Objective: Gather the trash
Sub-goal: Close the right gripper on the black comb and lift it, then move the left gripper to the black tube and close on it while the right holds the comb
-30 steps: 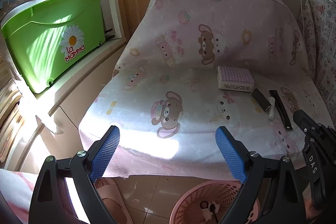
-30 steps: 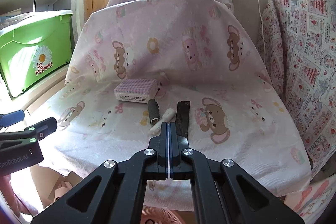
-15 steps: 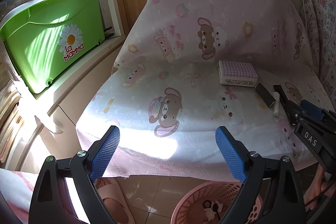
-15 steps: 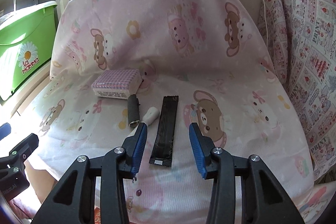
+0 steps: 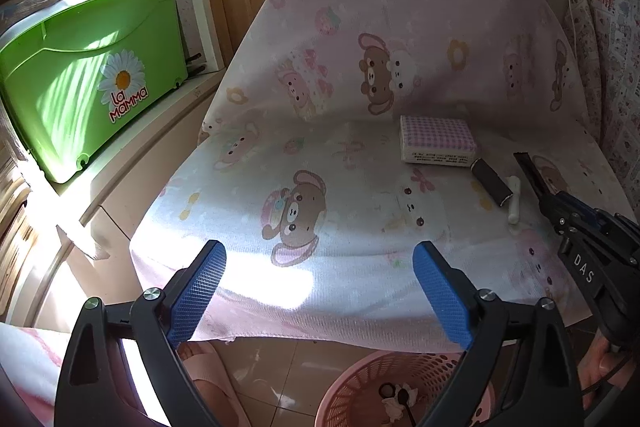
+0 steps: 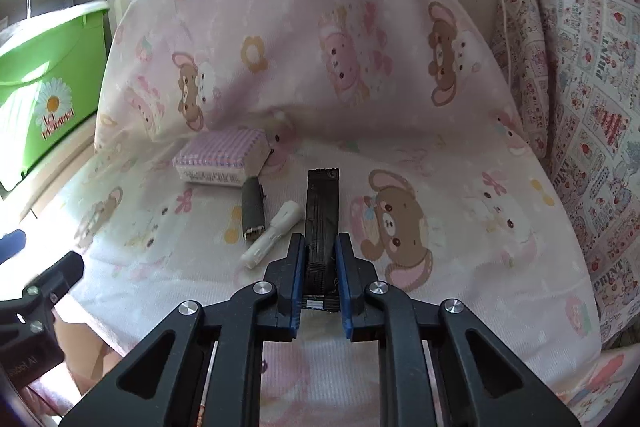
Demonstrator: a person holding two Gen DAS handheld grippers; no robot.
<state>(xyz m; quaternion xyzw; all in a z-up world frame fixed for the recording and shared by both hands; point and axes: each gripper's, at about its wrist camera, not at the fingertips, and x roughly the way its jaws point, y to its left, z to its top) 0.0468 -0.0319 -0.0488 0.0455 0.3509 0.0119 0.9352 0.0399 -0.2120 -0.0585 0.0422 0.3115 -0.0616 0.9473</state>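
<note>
A long black wrapper point(image 6: 322, 203) lies on the bear-print cloth of the seat point(image 6: 440, 211). My right gripper point(image 6: 318, 247) is closing on its near end, and the blue pads press its sides so that it bulges. In the left wrist view that gripper point(image 5: 560, 207) reaches in from the right onto the wrapper point(image 5: 528, 169). Left of it lie a small dark tube point(image 6: 253, 213) and a white plastic piece point(image 6: 274, 233). My left gripper point(image 5: 320, 263) hangs at the seat's front edge, its jaws opening wide with nothing between them.
A pink checked tissue pack point(image 6: 222, 161) sits behind the trash. A pink mesh basket point(image 5: 400, 391) with scraps in it stands on the floor below the seat's edge. A green lidded box point(image 5: 88, 67) rests on a shelf at the left. Patterned fabric point(image 6: 580, 107) hangs at the right.
My right gripper went forward, opened around the black wrapper's near end and closed onto it. The left gripper stayed in place.
</note>
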